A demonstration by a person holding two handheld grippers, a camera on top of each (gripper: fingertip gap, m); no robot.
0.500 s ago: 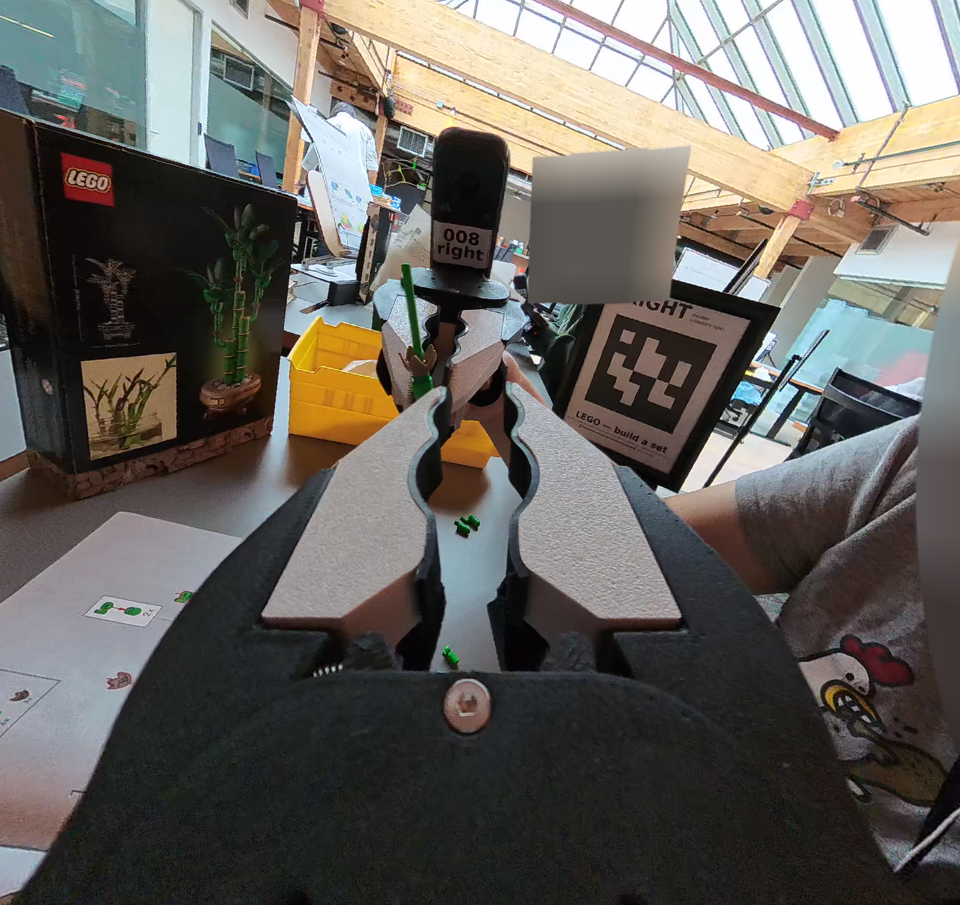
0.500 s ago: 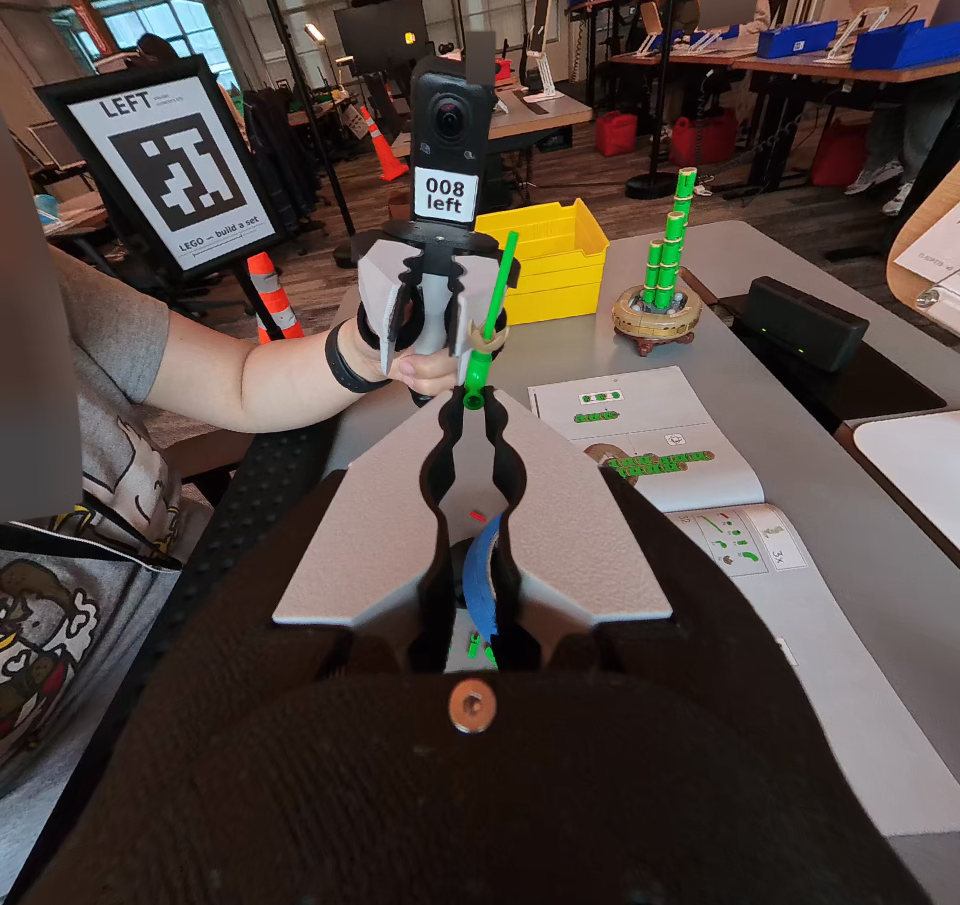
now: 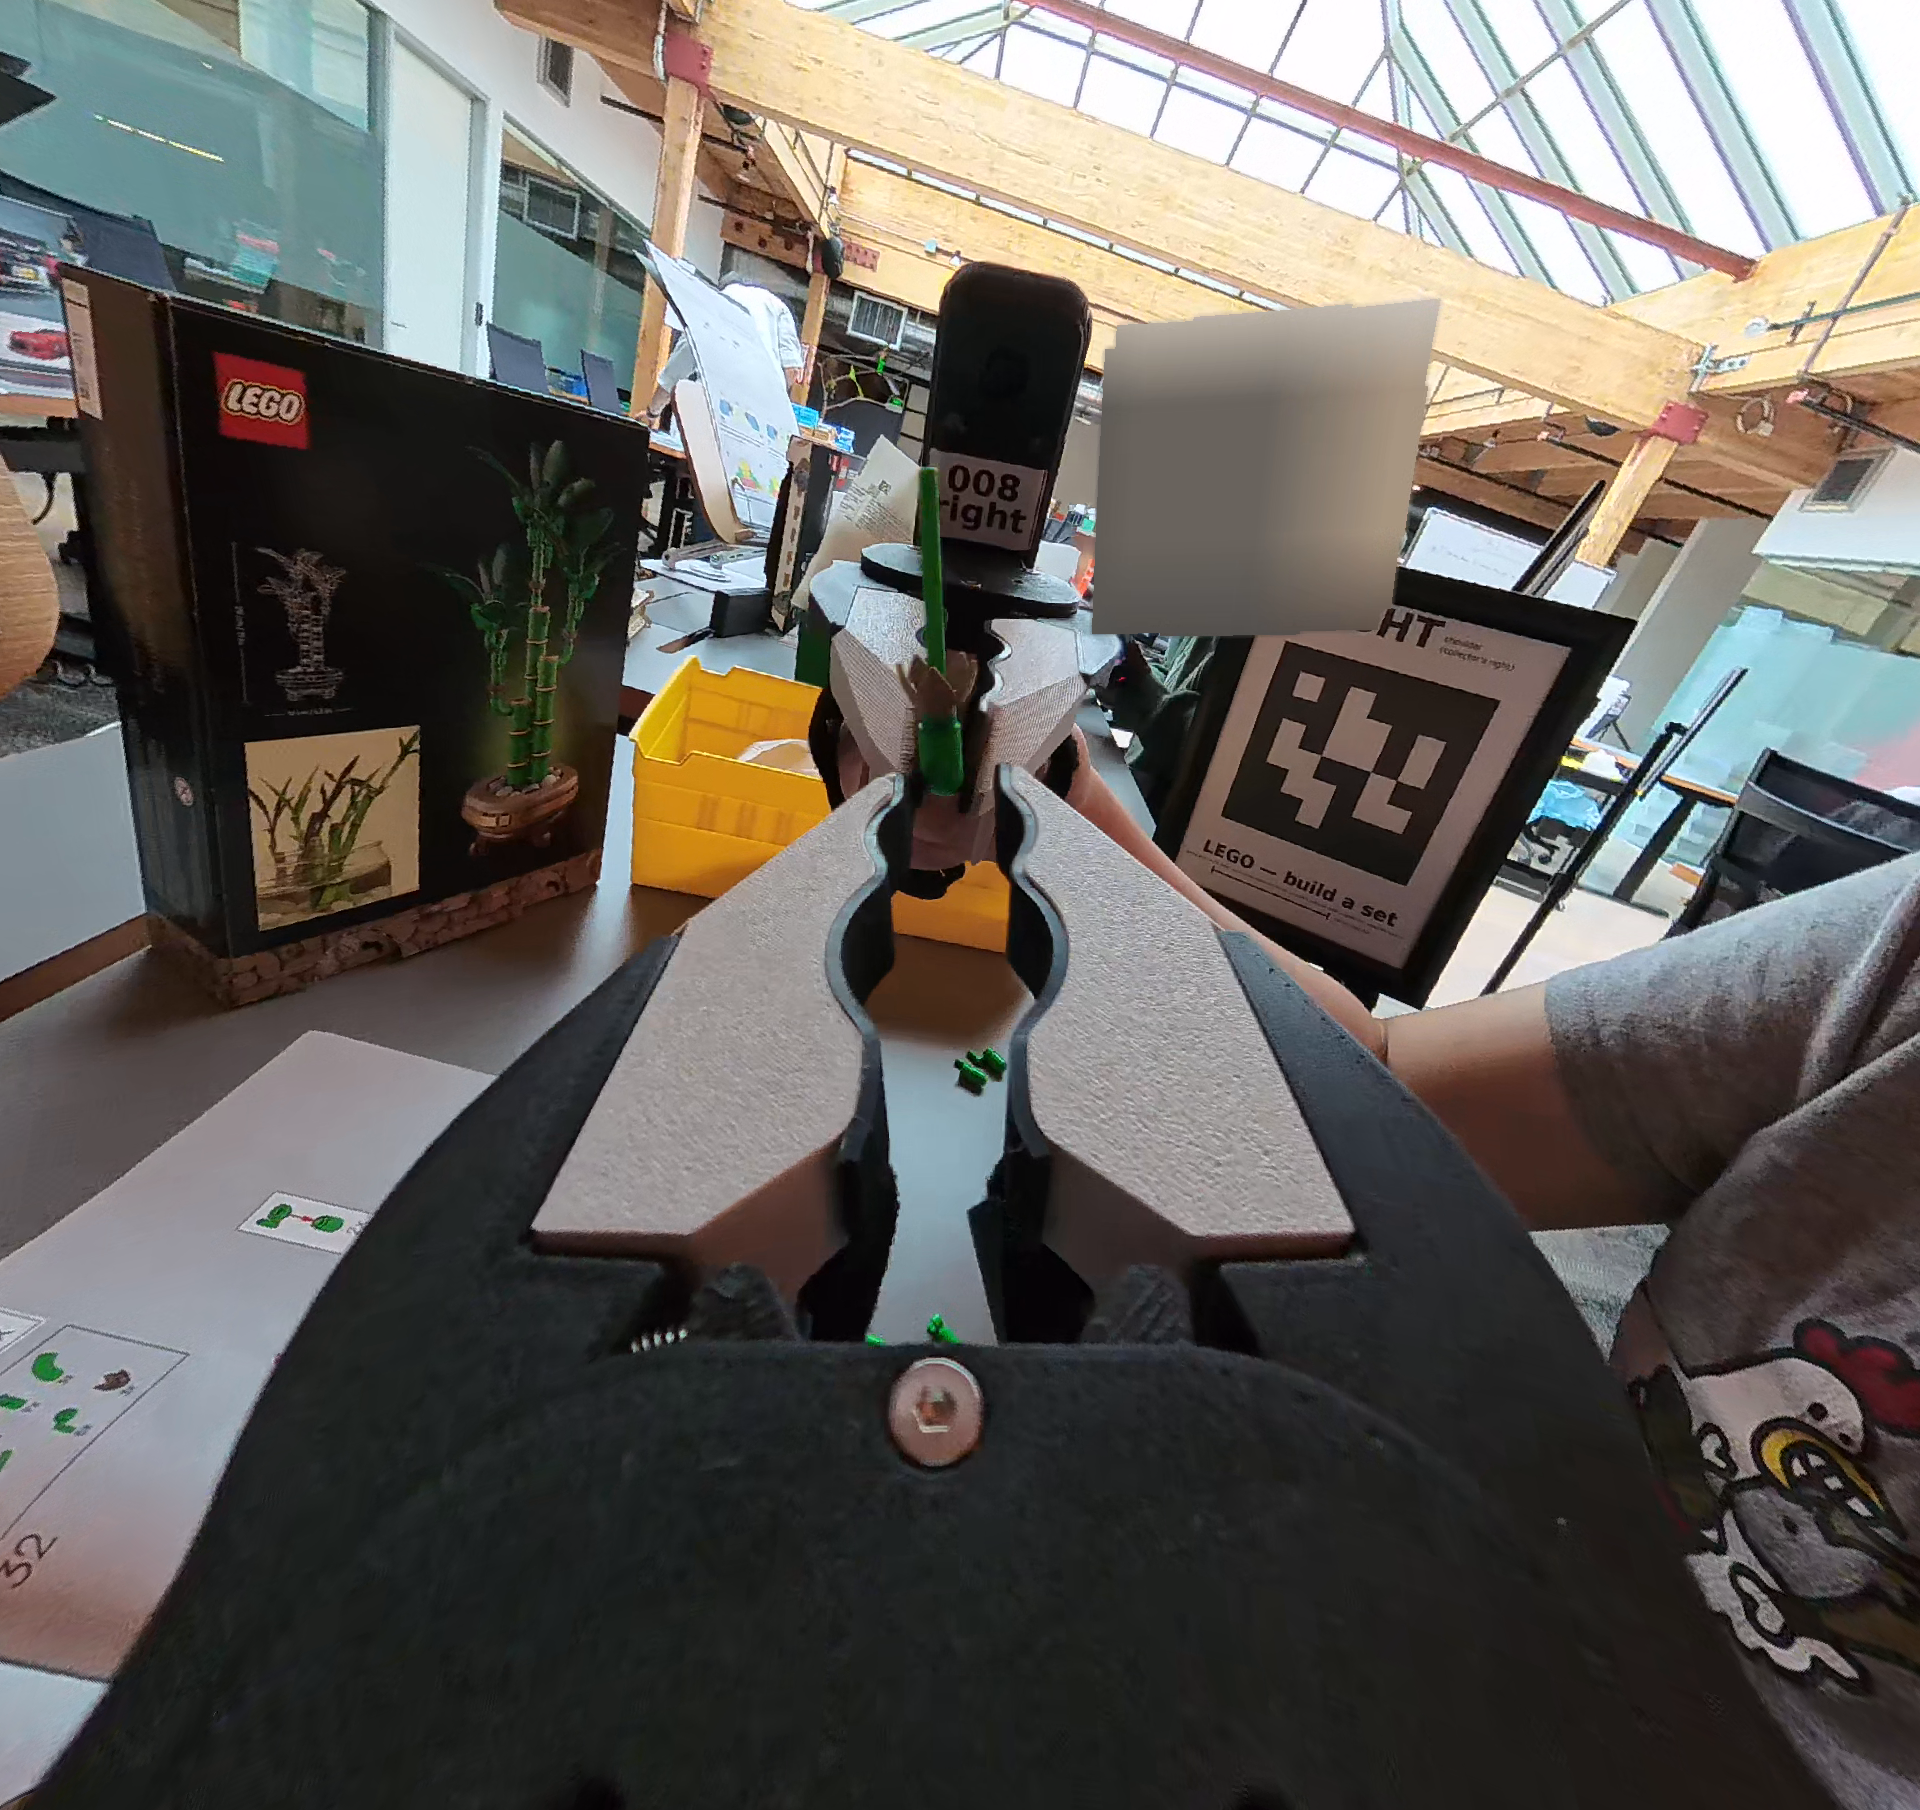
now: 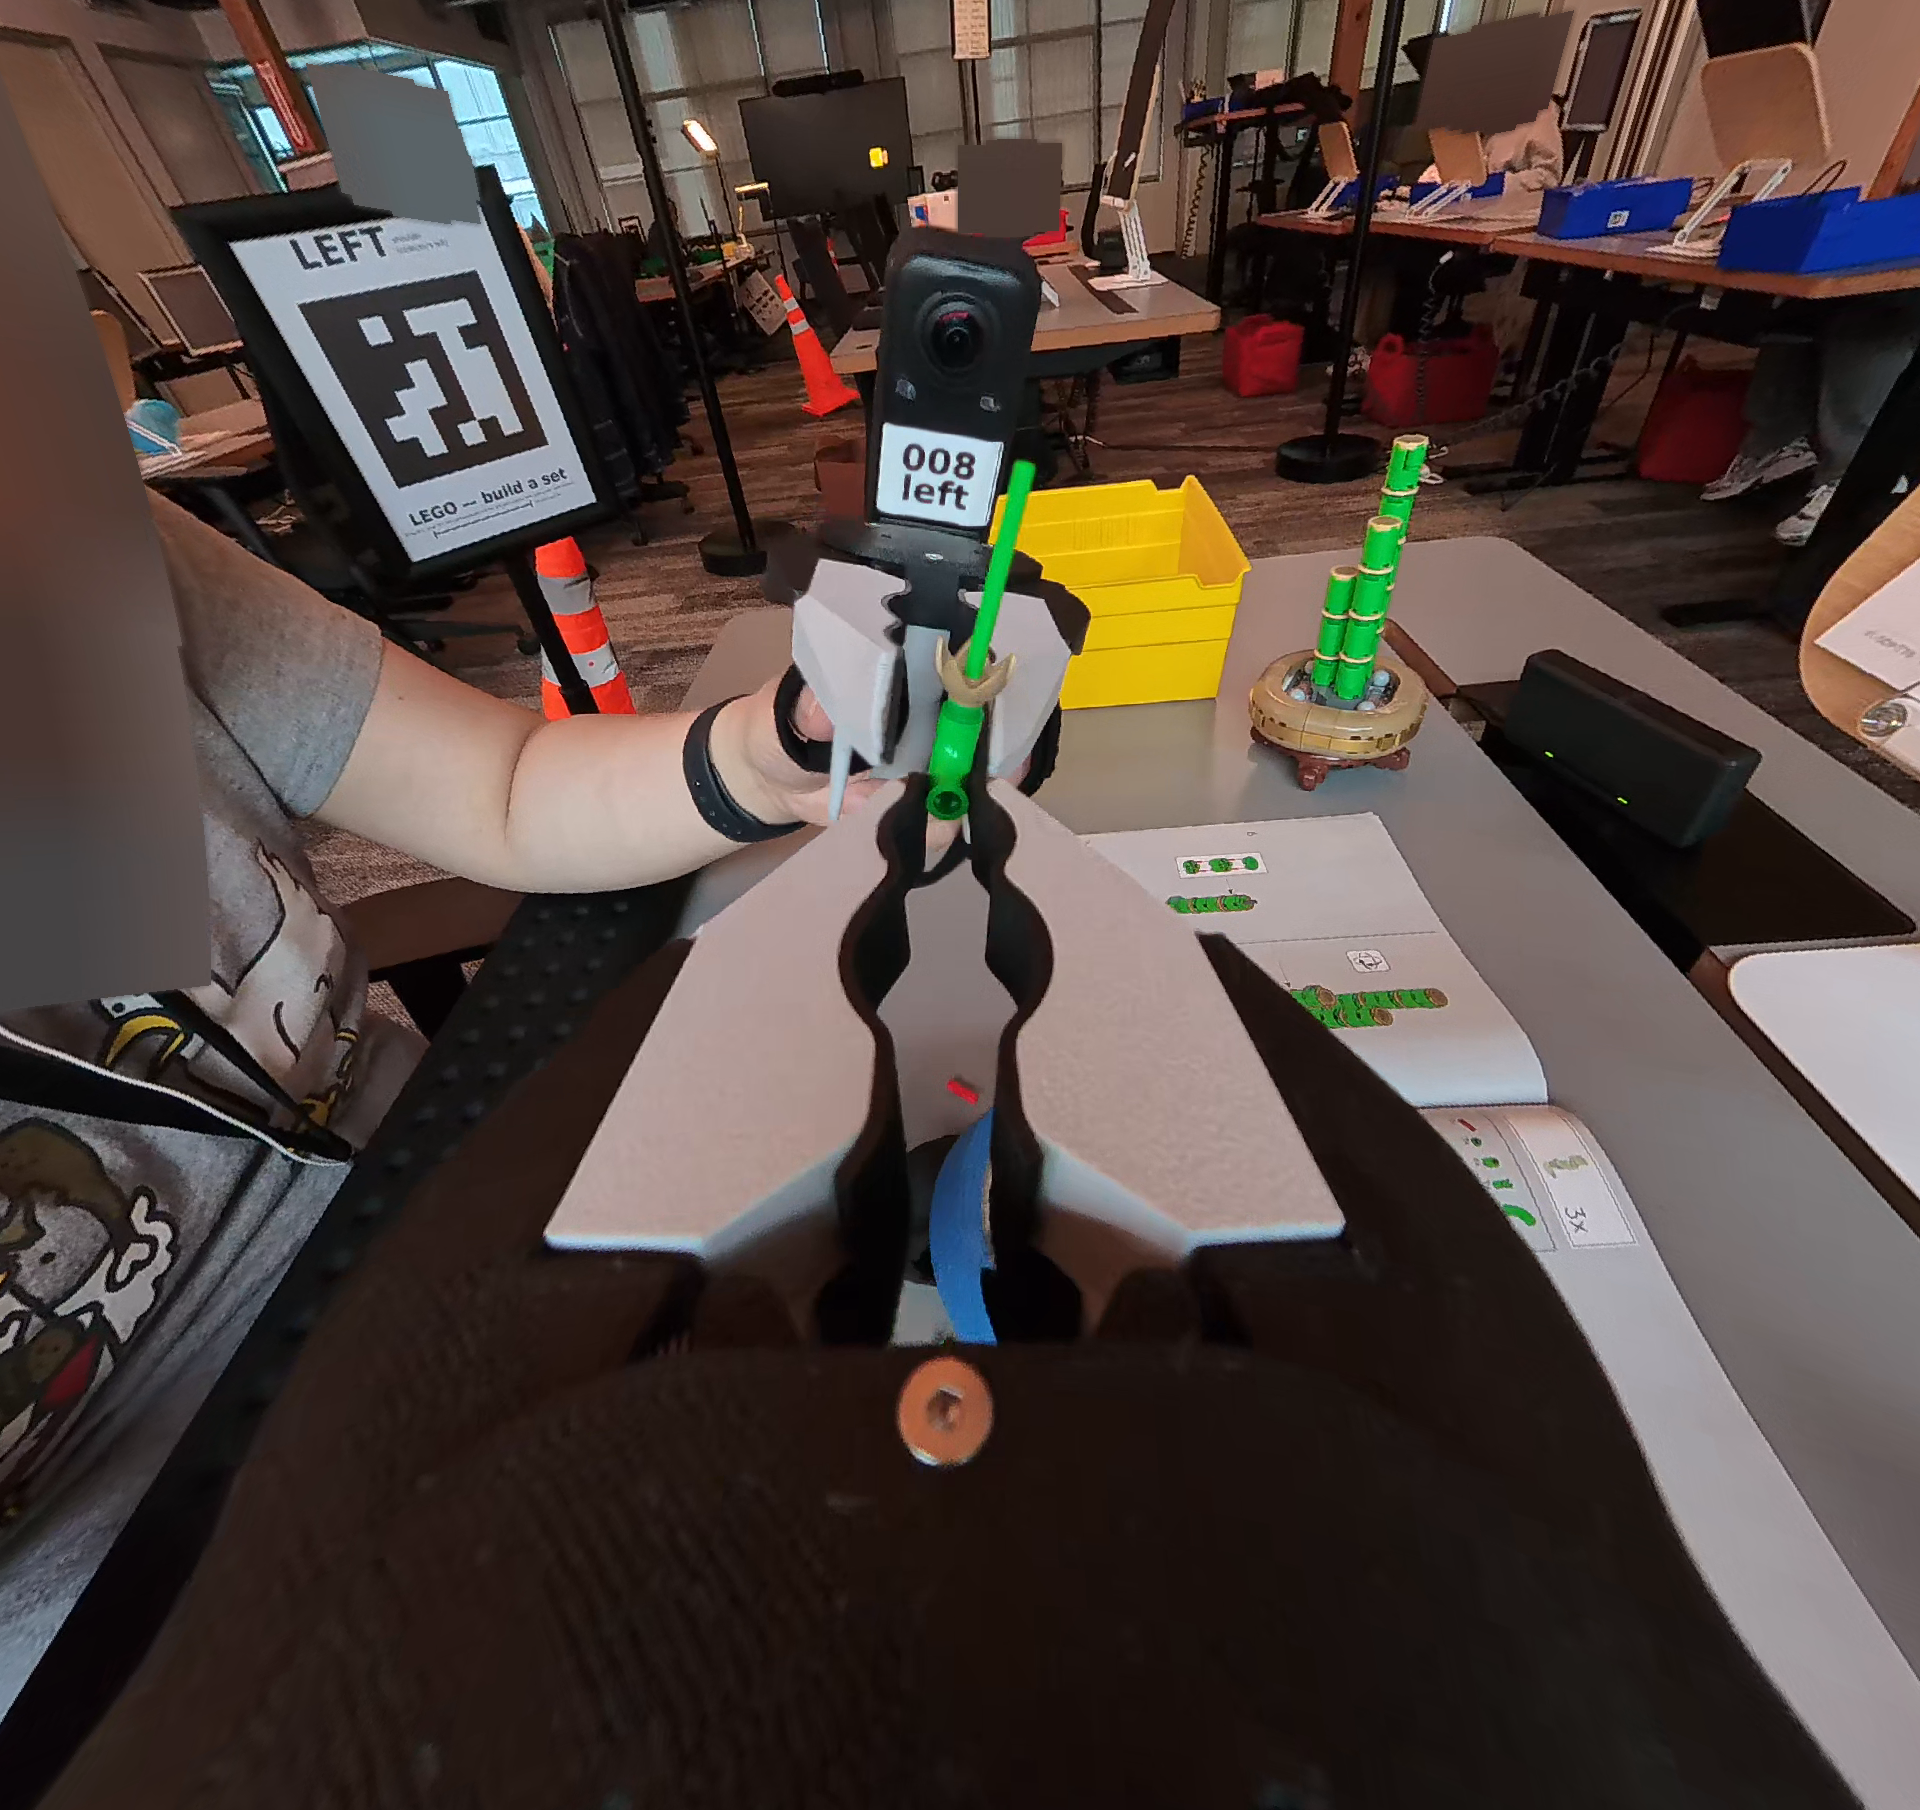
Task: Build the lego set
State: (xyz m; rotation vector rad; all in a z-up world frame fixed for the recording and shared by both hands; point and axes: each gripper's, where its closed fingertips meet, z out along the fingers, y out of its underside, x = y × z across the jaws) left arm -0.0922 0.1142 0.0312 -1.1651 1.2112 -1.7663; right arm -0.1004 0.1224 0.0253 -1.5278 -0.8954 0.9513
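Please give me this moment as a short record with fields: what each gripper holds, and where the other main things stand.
right gripper: shut on the green stem piece, held at its lower end
green stem piece: thin rod, tan collar, tilted, in the air
left gripper: open, tips beside the stem's lower end
partly built bamboo: upright on the table, untouched
instruction booklet: open, flat
yellow bin: at the table's far end
set box: upright
loose green pieces: on the table
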